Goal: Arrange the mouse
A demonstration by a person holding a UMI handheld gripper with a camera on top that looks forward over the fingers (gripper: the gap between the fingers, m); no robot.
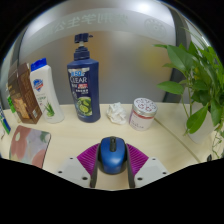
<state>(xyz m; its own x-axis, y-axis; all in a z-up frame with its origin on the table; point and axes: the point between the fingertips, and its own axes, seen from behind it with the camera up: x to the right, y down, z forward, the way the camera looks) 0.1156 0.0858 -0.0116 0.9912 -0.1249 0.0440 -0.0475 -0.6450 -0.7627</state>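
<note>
Pale tabletop (100, 135) lies open ahead of the blue mouse (112, 153), pinched between the jaws.

I see a dark blue shampoo bottle (83, 90) standing far centre, a white bottle (45, 90) left of it, a small white jar (144, 112) right, leafy plant (200, 80) far right, pad (30, 145) near left.

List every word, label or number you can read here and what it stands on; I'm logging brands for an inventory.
"CLEAR": on the dark blue pump bottle, beyond the blue mouse that sits between the gripper fingers.
White bottle: label print too blurred to read.
Small white jar: pattern only, no legible words.
Brown pack: unreadable.
</note>
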